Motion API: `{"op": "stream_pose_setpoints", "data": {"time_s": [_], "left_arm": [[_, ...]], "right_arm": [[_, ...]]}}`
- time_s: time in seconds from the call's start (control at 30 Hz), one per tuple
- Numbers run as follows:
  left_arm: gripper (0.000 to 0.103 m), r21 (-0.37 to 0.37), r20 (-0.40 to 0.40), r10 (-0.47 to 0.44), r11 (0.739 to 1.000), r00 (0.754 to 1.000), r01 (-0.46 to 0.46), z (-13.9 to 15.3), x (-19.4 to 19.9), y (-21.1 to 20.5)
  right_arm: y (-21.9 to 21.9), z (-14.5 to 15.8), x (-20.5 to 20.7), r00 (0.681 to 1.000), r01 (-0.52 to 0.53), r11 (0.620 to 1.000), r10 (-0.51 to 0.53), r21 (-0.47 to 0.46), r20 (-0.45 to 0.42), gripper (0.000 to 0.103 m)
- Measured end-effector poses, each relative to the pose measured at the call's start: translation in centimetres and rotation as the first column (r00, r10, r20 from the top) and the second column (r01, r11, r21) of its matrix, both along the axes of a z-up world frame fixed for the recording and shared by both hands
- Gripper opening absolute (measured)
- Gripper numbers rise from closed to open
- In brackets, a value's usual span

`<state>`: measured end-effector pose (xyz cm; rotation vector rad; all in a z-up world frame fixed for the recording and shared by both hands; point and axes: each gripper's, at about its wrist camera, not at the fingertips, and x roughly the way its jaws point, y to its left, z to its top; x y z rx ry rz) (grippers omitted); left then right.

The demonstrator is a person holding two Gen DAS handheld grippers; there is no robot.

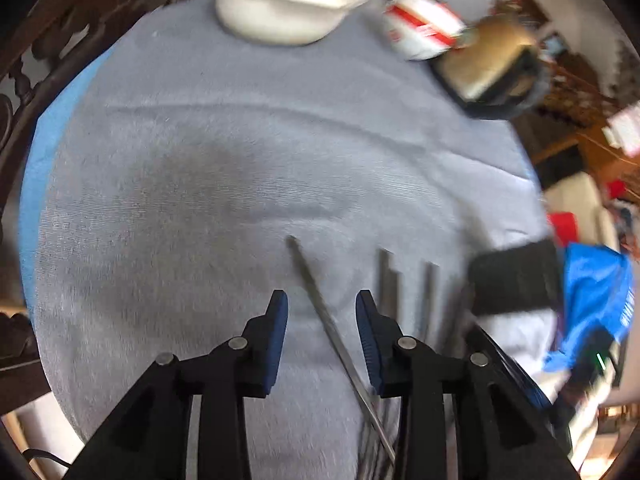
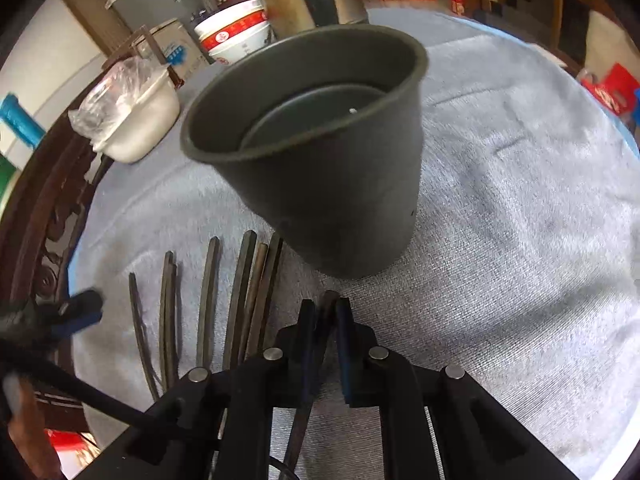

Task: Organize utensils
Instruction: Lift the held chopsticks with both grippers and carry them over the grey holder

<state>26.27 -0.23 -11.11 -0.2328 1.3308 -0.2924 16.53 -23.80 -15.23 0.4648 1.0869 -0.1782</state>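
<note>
You're gripping one chopstick (image 2: 325,312) in the right gripper (image 2: 326,320), jaws nearly closed on it, just short of the dark cup (image 2: 320,184); next you'll be lifting and tipping it in. Your left gripper (image 1: 322,304) is hovering wide open, empty, straddling a loose chopstick (image 1: 320,304) among the others (image 2: 208,300) on the grey cloth (image 2: 500,240).

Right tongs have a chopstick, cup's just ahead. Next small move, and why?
Probably lift the right tongs forward over the dark cup rim: they are shut on a chopstick, the cup looks empty, and more chopsticks wait on the cloth.
</note>
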Motion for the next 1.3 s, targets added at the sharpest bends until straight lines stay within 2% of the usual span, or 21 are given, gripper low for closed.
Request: {"op": "stream_pose_setpoints", "data": {"time_s": [0.13,0.17,0.27,0.37,0.5,0.63,0.8,1.0,1.17,1.3], "left_arm": [[0.034,0.054,-0.061,0.030,0.998,0.998,-0.027,-2.2,1.4,-1.3],[0.033,0.066,-0.040,0.039,0.997,0.998,-0.036,-2.1,1.3,-1.5],[0.009,0.094,-0.045,0.036,0.995,0.998,-0.031,-2.5,1.4,-2.3],[0.007,0.094,-0.036,0.039,0.995,0.999,-0.036,-2.4,0.6,-2.3],[0.005,0.078,0.057,0.005,0.997,0.998,-0.010,0.6,-2.1,-2.7],[0.005,0.040,0.178,-0.033,0.999,0.983,0.026,5.2,-5.5,-3.2],[0.005,0.006,0.345,-0.075,0.997,0.936,0.077,11.9,-9.0,-4.0],[0.005,-0.029,0.481,-0.091,0.992,0.872,0.120,18.2,-10.7,-4.9],[0.005,-0.035,0.573,-0.098,0.989,0.814,0.143,22.1,-12.1,-6.3],[0.005,-0.033,0.610,-0.109,0.986,0.785,0.162,24.1,-12.0,-7.8]], "right_arm": [[0.3,0.2,-0.2,1.000,-0.021,1.000,0.021,-0.006,0.004,0.011],[0.3,0.3,-0.1,1.000,-0.018,1.000,0.018,0.010,0.007,0.010],[0.1,0.3,-0.7,0.999,-0.019,0.996,0.015,0.082,0.046,0.009],[-0.2,1.9,-1.9,0.991,-0.040,0.992,0.025,0.116,0.131,0.009],[-0.9,5.1,-3.9,0.965,-0.080,0.987,0.041,0.143,0.259,0.009],[-1.5,8.4,-5.7,0.920,-0.101,0.981,0.028,0.167,0.391,0.008],[-2.3,11.7,-7.7,0.864,-0.095,0.980,-0.004,0.172,0.503,0.009],[-3.3,15.4,-9.0,0.797,-0.060,0.988,-0.039,0.143,0.603,0.009],[-4.0,18.4,-9.9,0.745,-0.022,0.992,-0.068,0.125,0.663,0.009],[-4.7,20.5,-10.0,0.705,0.017,0.996,-0.078,0.093,0.705,0.009]]}}
